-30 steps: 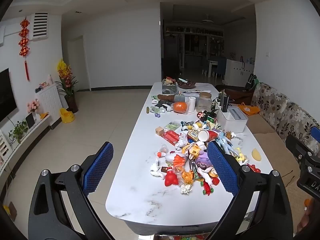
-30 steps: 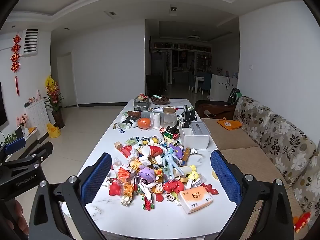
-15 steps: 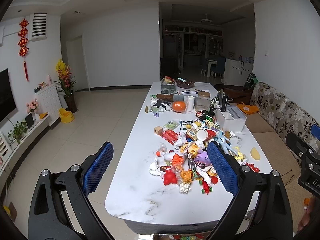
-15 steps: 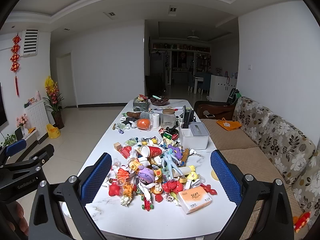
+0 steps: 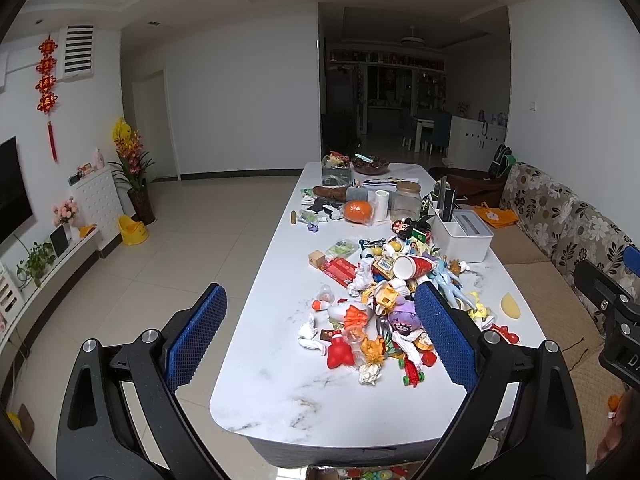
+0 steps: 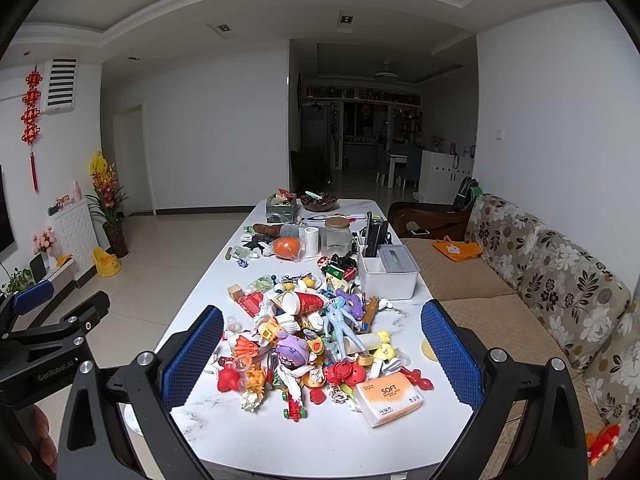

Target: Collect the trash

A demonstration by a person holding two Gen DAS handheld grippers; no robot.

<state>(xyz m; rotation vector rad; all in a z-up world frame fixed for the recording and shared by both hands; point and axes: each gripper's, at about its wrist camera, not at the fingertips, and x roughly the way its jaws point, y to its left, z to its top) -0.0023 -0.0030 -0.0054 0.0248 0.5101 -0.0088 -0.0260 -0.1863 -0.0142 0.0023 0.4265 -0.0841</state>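
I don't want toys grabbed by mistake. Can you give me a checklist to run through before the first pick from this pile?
1. Left gripper open and empty: ok.
2. Right gripper open and empty: ok.
3. Trash target identified, the crumpled paper wad at the pile's near edge: ok.
4. Wad clear of toys: not ok, the red toy car lies close beside it.
5. Grippers down at the table: not ok, both hover short of it.
6. Trash bin located: cannot tell.

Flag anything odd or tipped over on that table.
The red-and-white paper cup lies tipped on its side atop a jumbled heap of plastic toys on the white marble-pattern table. Crumpled white paper wads sit at the heap's near edge. The orange soft tissue pack lies askew.
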